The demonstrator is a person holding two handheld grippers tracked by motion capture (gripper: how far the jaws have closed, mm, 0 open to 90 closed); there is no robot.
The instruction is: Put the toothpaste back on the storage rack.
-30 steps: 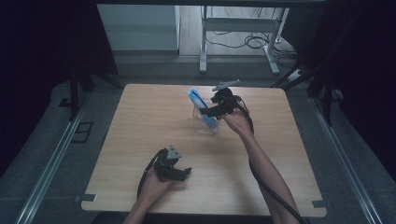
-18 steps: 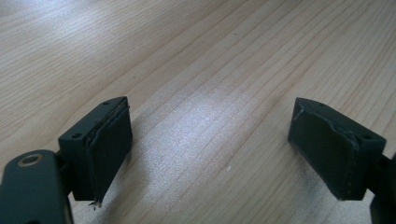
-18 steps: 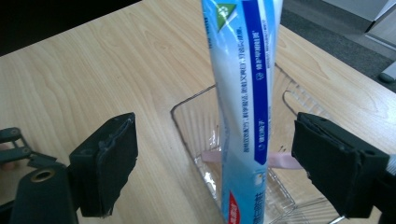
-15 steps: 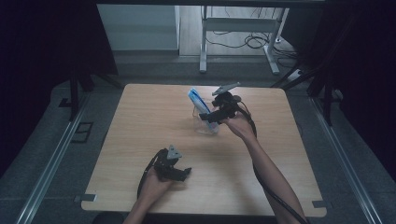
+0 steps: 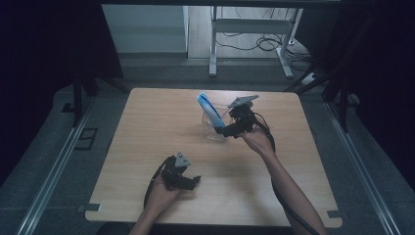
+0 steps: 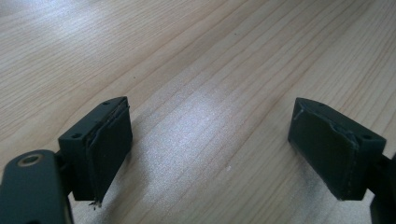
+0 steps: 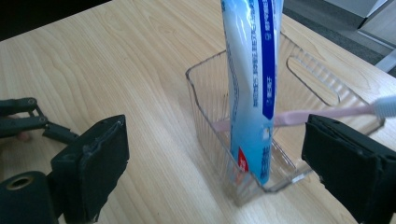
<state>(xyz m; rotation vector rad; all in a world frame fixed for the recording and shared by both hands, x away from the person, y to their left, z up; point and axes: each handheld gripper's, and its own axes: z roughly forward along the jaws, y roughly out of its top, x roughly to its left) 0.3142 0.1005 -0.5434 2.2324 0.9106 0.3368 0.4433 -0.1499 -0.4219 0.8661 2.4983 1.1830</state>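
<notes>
The toothpaste tube [image 7: 250, 88] stands nearly upright in the clear plastic bin [image 7: 205, 93], its foot in the near corner and its top leaning toward the far left as the high view shows it [image 5: 209, 111]; a pink toothbrush [image 7: 327, 113] lies across the bin behind it. The right gripper [image 5: 230, 131] sits just beside the bin at about four o'clock from it, jaws spread wide and just now opening, with the tube ahead of them at twelve o'clock and untouched. The tube's long axis runs up and away from the pads, so any re-grasp would likely come from the side. The left gripper [image 5: 188, 182] rests open on the table [image 5: 147, 122] at seven o'clock, well apart and holding nothing.
</notes>
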